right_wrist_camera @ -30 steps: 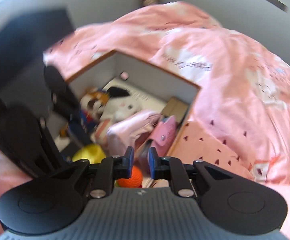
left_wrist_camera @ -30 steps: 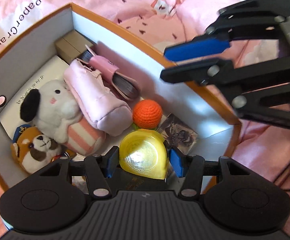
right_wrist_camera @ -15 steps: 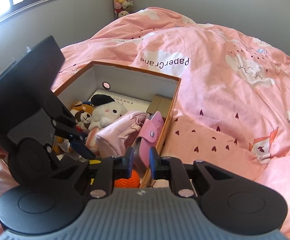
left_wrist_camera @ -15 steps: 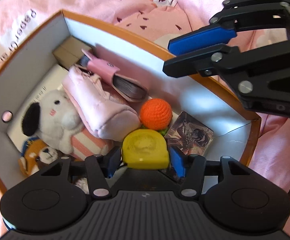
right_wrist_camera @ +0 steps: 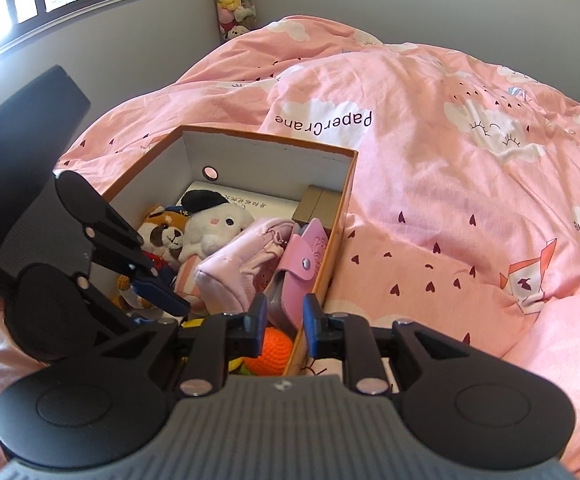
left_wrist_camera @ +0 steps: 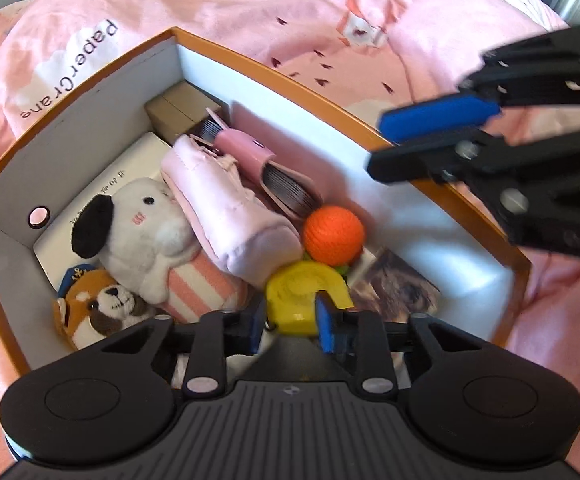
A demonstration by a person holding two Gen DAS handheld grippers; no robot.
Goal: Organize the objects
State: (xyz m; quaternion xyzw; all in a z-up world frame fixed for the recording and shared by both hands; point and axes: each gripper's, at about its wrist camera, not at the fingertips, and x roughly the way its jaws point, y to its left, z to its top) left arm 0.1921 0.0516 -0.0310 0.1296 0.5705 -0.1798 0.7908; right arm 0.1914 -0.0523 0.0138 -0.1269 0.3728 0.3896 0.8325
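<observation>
Low in the left wrist view, my left gripper (left_wrist_camera: 290,316) straddles one edge of the yellow tape measure (left_wrist_camera: 304,300).
Its jaws have just been closing, and whether the pads truly pinch the yellow case I cannot tell. That case lies flat in the box (left_wrist_camera: 273,70), touching the orange ball (left_wrist_camera: 334,235) up-right of it. My right gripper (left_wrist_camera: 406,142), upper right, nearly shut and empty, hovers over the rim.
</observation>
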